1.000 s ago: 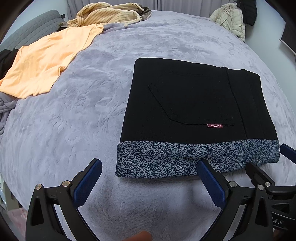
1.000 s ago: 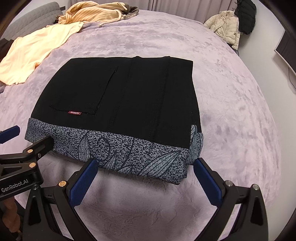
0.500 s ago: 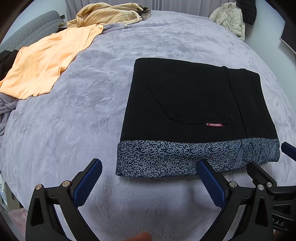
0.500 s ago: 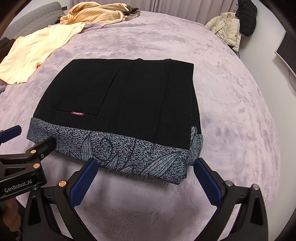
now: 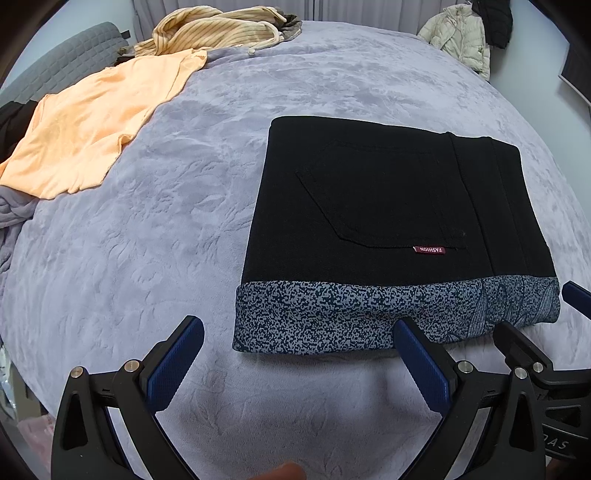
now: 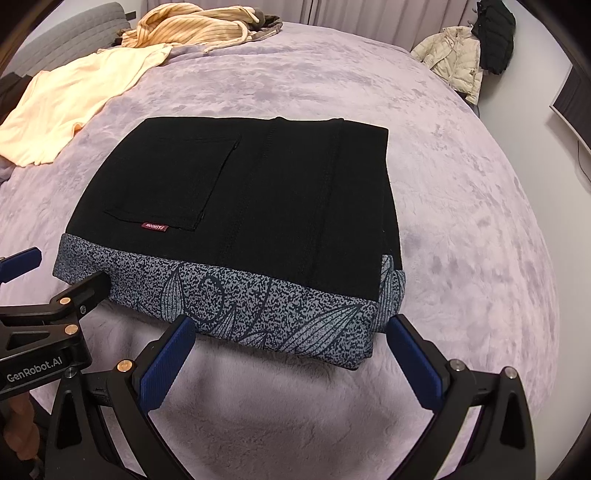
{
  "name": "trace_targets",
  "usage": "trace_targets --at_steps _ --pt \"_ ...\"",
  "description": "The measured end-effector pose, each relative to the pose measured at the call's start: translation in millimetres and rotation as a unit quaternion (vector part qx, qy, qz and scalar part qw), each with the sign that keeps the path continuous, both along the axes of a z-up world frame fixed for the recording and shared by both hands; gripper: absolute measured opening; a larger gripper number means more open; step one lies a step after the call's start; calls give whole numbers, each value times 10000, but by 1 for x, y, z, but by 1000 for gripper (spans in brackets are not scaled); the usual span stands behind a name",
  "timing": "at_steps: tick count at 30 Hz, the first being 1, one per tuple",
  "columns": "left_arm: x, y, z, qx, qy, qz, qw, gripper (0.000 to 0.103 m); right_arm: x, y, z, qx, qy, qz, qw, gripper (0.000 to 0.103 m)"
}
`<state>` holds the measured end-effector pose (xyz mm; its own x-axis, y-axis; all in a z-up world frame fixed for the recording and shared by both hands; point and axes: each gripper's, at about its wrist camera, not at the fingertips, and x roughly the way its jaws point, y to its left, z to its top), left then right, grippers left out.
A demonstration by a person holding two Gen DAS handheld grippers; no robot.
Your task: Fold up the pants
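Note:
The black pants (image 5: pixel 388 206) lie folded into a flat rectangle on the bed, with a grey-blue patterned band along the near edge and a small red label by the pocket. They also show in the right wrist view (image 6: pixel 251 206). My left gripper (image 5: pixel 295 350) is open and empty, just short of the band's left part. My right gripper (image 6: pixel 291 350) is open and empty, just short of the band's right part. Each gripper shows at the edge of the other's view.
The lilac plush bedspread (image 5: pixel 129 258) covers the bed. An orange T-shirt (image 5: pixel 96 118) and a striped yellow garment (image 5: pixel 214 29) lie at the far left. A cream jacket (image 6: pixel 454 59) and a dark one hang at the far right.
Almost nothing has changed. Both grippers stay open by the pants' near edge; the right wrist view has shifted only slightly.

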<state>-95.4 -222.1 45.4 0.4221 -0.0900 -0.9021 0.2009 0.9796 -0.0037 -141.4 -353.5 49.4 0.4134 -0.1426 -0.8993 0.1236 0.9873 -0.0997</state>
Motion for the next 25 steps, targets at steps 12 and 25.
trace_targets --at_steps 12,25 --pt "-1 -4 2 -2 12 -99 10000 103 -2 -6 3 27 -60 -17 10000 103" --pt "-8 -31 12 86 -103 -346 9993 103 -16 -29 10 55 -248 -128 9996 103"
